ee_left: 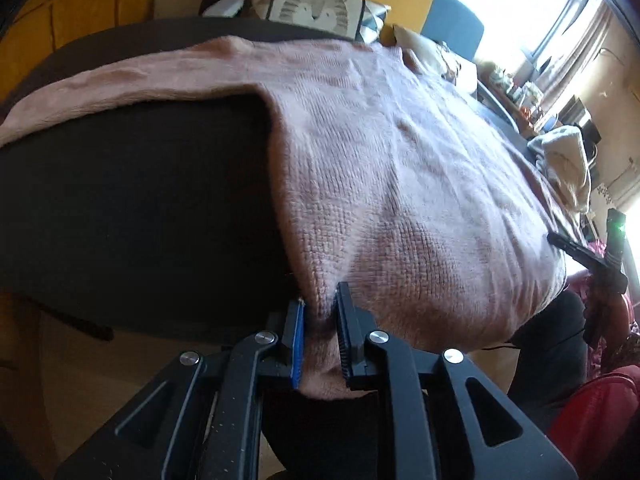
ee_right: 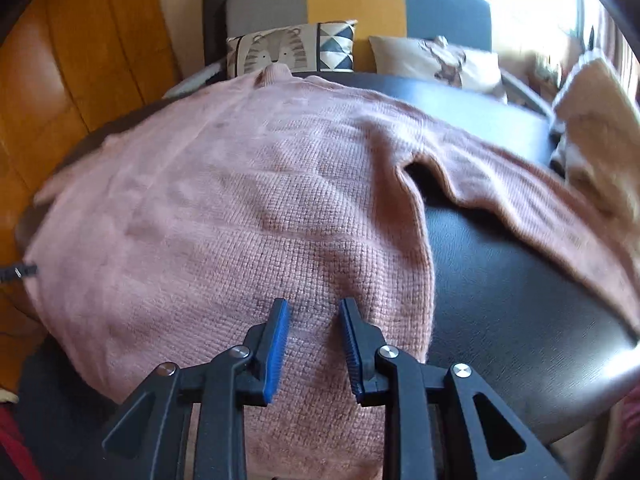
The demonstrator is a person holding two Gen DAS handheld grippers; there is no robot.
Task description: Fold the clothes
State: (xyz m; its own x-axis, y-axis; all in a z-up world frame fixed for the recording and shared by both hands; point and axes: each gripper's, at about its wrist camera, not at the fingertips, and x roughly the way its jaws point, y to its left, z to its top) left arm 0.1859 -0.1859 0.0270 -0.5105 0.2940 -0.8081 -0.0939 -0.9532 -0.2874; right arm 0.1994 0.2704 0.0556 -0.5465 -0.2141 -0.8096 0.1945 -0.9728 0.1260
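Because the pink knitted sweater lies spread flat on the dark round table, with its hem hanging over the near edge, both grippers meet it at that hem, 1 toward each bottom corner. The left gripper has its blue-padded fingers pinched on a gathered bunch of hem at the sweater's left corner, jaws narrowed on the knit. The right gripper stands wider, with cloth between the fingers; whether it bites the fabric I cannot tell. 1 sleeve runs out to the right across the table, the other to the left, so the body reads as unfolded. Holding both hem corners would suit lifting or tensioning the body. No brand, label or legible writing shows; a cushion with a striped animal face sits behind.
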